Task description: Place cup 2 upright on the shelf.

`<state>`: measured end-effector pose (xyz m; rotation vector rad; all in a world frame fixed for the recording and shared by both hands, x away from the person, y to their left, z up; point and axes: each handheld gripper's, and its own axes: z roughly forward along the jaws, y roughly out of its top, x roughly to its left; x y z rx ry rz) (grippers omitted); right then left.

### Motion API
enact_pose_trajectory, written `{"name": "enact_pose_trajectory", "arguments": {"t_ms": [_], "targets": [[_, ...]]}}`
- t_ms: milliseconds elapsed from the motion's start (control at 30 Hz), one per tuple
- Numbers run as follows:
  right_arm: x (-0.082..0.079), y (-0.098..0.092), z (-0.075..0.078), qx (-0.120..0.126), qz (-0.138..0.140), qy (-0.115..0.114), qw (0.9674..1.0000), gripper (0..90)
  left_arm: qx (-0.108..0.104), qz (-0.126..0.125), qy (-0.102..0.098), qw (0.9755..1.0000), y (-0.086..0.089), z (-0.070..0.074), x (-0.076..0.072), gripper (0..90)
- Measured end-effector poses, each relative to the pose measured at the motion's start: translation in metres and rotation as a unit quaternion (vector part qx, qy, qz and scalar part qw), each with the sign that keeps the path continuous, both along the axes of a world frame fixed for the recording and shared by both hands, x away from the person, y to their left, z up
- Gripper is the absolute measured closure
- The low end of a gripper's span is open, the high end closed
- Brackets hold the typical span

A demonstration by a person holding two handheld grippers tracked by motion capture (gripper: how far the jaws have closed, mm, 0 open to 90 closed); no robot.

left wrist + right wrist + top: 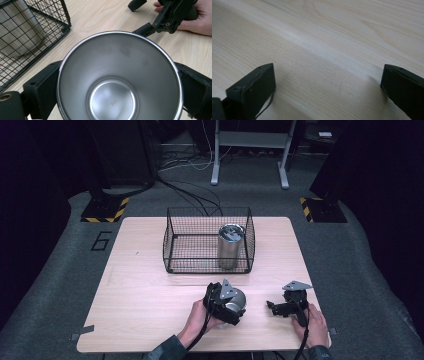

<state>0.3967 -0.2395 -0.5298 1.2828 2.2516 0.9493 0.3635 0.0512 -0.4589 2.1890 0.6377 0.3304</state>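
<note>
My left gripper [233, 307] is shut on a steel cup [235, 301] near the table's front middle. In the left gripper view I look straight into the steel cup [120, 82], whose open mouth is clamped between the two black jaws of the left gripper [118, 90]. A second, taller steel tumbler [230, 246] stands upright in the right part of a black wire basket [172, 240]. To the right, my right gripper [274, 307] rests low over the table, open, with only bare wood between the jaws of the right gripper [328, 82].
The wooden table [145, 285] has free room on its left half and in front of the basket. The wire basket [62, 27] and the right gripper [140, 16], with its hand, lie close beyond the held cup. Cables and stands are on the floor behind.
</note>
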Motion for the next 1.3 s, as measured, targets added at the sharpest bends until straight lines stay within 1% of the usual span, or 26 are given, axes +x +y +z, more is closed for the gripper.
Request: {"name": "enact_pose_trajectory", "arguments": {"t_ms": [67, 100, 167, 267, 367, 400, 433, 467, 500, 533, 567, 633, 800, 900, 967, 1000, 1100, 1233, 1300], "targets": [[0.0, 0.0, 0.0, 0.0, 0.0, 0.0, 1.0, 0.0, 0.0, 0.0, 0.001, 1.0, 0.001, 0.0, 0.0, 5.9], [0.0, 0.0, 0.0, 0.001, -0.001, 0.001, 1.0, 0.0, -0.002, 0.004, 0.0, 1.0, 0.002, 0.0, 0.0, 5.9], [0.0, 0.0, 0.0, 0.0, 0.0, 0.0, 1.0, 0.0, -0.001, 0.003, -0.002, 1.0, 0.004, 0.001, 0.0, 5.9], [0.0, 0.0, 0.0, 0.0, 0.0, 0.0, 1.0, 0.0, -0.006, 0.007, -0.008, 0.9999, 0.008, 0.003, -0.001, 5.9], [0.0, 0.0, 0.0, 0.0, 0.0, 0.0, 1.0, 0.0, -0.008, 0.011, -0.012, 0.9998, 0.014, 0.01, -0.003, 5.9], [0.0, 0.0, 0.0, 0.0, 0.0, 0.0, 1.0, 0.0, -0.014, 0.014, -0.013, 0.9997, 0.016, 0.011, -0.003, 5.9], [0.0, 0.0, 0.0, 0.0, 0.0, 0.0, 1.0, 0.0, -0.014, 0.014, -0.013, 0.9997, 0.016, 0.011, -0.003, 5.9], [0.0, 0.0, 0.0, 0.0, 0.0, 0.0, 1.0, 0.0, -0.021, 0.017, -0.016, 0.9995, 0.02, 0.016, -0.004, 5.9], [0.0, 0.0, 0.0, 0.001, 0.0, 0.001, 1.0, 0.0, -0.026, 0.017, -0.017, 0.9994, 0.021, 0.018, -0.004, 5.9], [0.0, 0.0, 0.0, 0.0, 0.0, 0.0, 1.0, 0.0, -0.023, 0.016, -0.02, 0.9994, 0.022, 0.019, -0.005, 5.9], [0.0, 0.0, 0.0, 0.0, 0.0, 0.0, 1.0, 0.0, -0.027, 0.018, -0.021, 0.9992, 0.023, 0.02, -0.005, 5.9], [0.0, 0.0, 0.0, 0.0, 0.0, 0.0, 1.0, 0.0, -0.025, 0.016, -0.025, 0.9992, 0.025, 0.022, -0.006, 5.9], [0.0, 0.0, 0.0, 0.0, 0.0, 0.0, 1.0, 0.0, -0.024, 0.025, -0.025, 0.9991, 0.033, 0.024, -0.007, 5.9], [0.0, 0.0, 0.0, 0.001, 0.0, 0.001, 1.0, 0.0, -0.024, 0.028, -0.024, 0.999, 0.04, 0.027, -0.006, 5.9], [0.0, 0.0, 0.0, 0.0, 0.0, 0.0, 1.0, 0.0, -0.029, 0.031, -0.025, 0.9988, 0.044, 0.029, -0.006, 5.9], [0.0, 0.0, 0.0, 0.0, 0.0, 0.0, 1.0, 0.0, -0.025, 0.034, -0.03, 0.9987, 0.047, 0.031, -0.006, 5.9], [0.0, 0.0, 0.0, 0.0, 0.0, 0.001, 1.0, 0.0, -0.028, 0.043, -0.03, 0.9982, 0.053, 0.034, -0.004, 5.9], [0.0, 0.0, 0.0, 0.0, 0.0, -0.001, 1.0, 0.0, -0.029, 0.056, -0.038, 0.9973, 0.061, 0.038, -0.001, 5.9], [0.0, 0.0, 0.0, 0.0, 0.0, 0.0, 1.0, 0.0, -0.031, 0.061, -0.038, 0.9969, 0.066, 0.04, 0.0, 5.9]]}}
